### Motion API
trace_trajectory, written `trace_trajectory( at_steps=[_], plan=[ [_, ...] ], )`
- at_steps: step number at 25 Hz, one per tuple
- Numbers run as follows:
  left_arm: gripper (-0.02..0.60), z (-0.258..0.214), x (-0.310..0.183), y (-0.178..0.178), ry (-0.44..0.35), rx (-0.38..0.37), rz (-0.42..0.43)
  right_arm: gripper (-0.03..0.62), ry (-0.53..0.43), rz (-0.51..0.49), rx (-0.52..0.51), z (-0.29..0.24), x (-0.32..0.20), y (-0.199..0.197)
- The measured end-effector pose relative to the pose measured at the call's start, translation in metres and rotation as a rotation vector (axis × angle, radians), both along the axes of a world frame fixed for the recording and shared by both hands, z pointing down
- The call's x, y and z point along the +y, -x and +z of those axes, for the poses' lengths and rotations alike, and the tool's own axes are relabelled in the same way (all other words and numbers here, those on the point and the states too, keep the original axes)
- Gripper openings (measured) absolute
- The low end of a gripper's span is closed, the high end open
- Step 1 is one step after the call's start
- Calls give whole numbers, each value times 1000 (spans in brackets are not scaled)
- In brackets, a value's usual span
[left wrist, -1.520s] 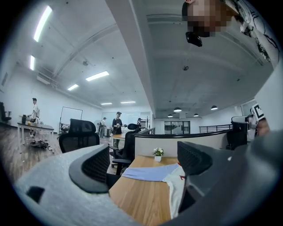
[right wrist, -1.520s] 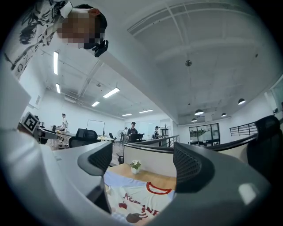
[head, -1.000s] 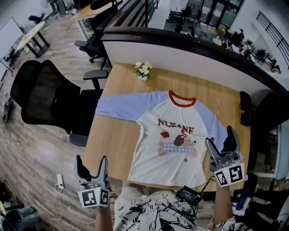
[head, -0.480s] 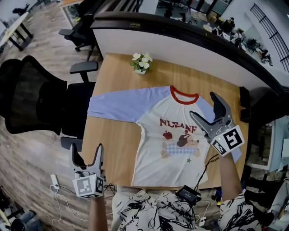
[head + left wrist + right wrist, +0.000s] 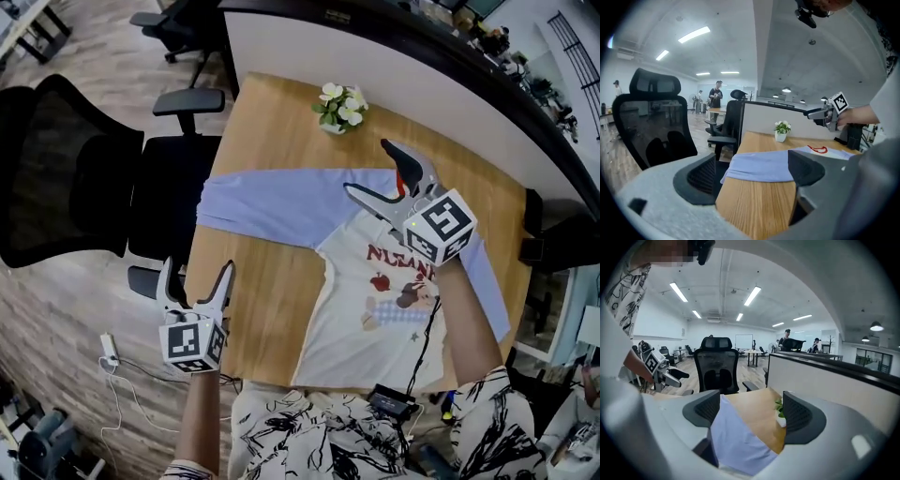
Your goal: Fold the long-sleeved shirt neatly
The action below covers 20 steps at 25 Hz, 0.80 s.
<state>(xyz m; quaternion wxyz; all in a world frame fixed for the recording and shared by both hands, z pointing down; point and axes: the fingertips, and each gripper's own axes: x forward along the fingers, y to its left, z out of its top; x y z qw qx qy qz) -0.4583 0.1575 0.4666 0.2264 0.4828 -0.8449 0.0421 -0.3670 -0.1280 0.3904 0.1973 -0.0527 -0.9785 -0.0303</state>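
A long-sleeved shirt (image 5: 389, 291) lies flat and face up on the wooden table (image 5: 272, 122). It has a white printed body, a red collar and lavender sleeves. Its left sleeve (image 5: 281, 202) stretches toward the table's left edge, and the other sleeve (image 5: 483, 272) runs down the right side. My right gripper (image 5: 370, 169) hovers open and empty over the collar and the left shoulder. In the right gripper view the sleeve (image 5: 740, 441) lies below the jaws. My left gripper (image 5: 197, 272) is open and empty by the table's front left corner, pointing at the sleeve (image 5: 761, 166).
A small pot of white flowers (image 5: 339, 105) stands at the far edge, before a white partition (image 5: 394, 66). A black office chair (image 5: 84, 178) sits left of the table. A black device (image 5: 394, 401) lies at the near edge, its cable crossing the shirt's hem.
My right gripper has risen from the shirt's lower right and swung up and left to above the collar. The left gripper has stayed near the front left corner, open.
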Motion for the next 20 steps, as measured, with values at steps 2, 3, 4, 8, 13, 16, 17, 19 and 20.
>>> trace_trajectory(
  at_steps=[2, 3, 4, 8, 13, 16, 17, 19, 20],
  plan=[
    [468, 20, -9, 9, 23, 41, 25, 413, 13, -35, 51, 28, 9, 31],
    [468, 29, -13, 15, 32, 51, 34, 413, 9, -54, 79, 42, 15, 46],
    [467, 36, -17, 21, 40, 56, 40, 411, 4, -74, 104, 54, 21, 61],
    [453, 63, -22, 44, 74, 82, 42, 388, 12, -166, 176, 95, 56, 118],
    [431, 94, -31, 65, 119, 118, 70, 374, -1, -288, 282, 141, 104, 180],
    [431, 115, -37, 71, 149, 165, 105, 358, -15, -377, 374, 169, 132, 202],
    [427, 121, -38, 72, 160, 175, 115, 343, -21, -406, 410, 178, 141, 205],
    [400, 129, -40, 74, 166, 197, 124, 317, -38, -458, 477, 193, 154, 206],
    [379, 132, -41, 75, 162, 210, 123, 294, -46, -477, 503, 198, 158, 206]
  ],
)
